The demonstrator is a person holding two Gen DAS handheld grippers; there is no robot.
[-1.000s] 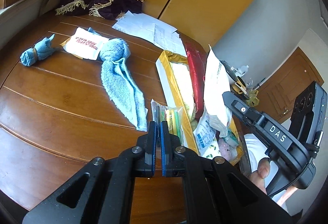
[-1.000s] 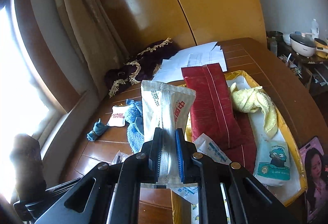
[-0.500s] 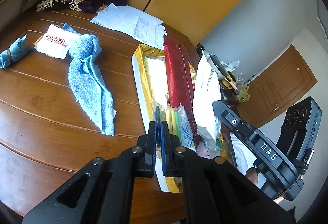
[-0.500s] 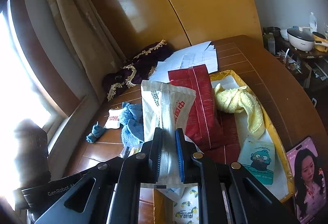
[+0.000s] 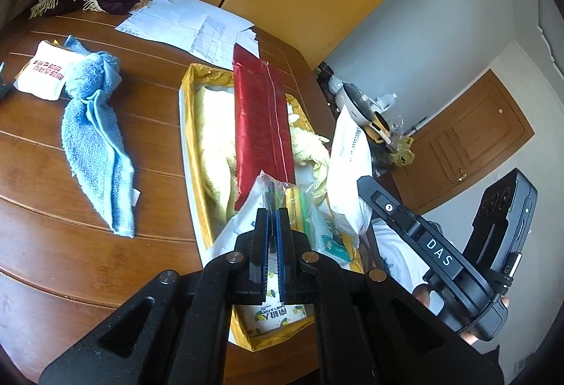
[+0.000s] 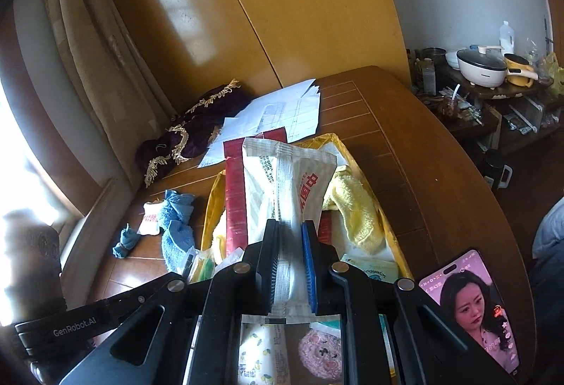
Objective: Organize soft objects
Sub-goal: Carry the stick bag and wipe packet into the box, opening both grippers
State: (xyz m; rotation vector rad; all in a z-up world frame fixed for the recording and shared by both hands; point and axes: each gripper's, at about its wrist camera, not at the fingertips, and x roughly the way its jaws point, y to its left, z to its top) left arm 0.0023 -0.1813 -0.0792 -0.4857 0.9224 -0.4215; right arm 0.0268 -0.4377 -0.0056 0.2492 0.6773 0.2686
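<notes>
My left gripper (image 5: 271, 214) is shut on a clear plastic packet (image 5: 287, 196) of green and yellow sticks, held over the near end of the yellow tray (image 5: 186, 124). My right gripper (image 6: 286, 226) is shut on a white packet with red characters (image 6: 285, 177), held upright above the same tray (image 6: 208, 209). In the tray lie a long red packet (image 5: 262, 117), a yellow towel (image 6: 356, 209) and small tissue packs (image 5: 329, 237). On the table to the left lie a blue towel (image 5: 91, 138), a white tissue pack (image 5: 44, 75) and a small rolled blue cloth (image 6: 123, 240).
Loose papers (image 6: 282, 110) and a purple fringed cloth (image 6: 190, 135) sit at the table's far side by the yellow cupboard. A phone (image 6: 472, 304) with a lit screen lies right of the tray. A cluttered side shelf (image 6: 493, 85) stands beyond the table's right edge.
My left gripper has swung right with the clear packet, from above bare table to above the tray. The right gripper has come closer over the tray, still holding the white packet.
</notes>
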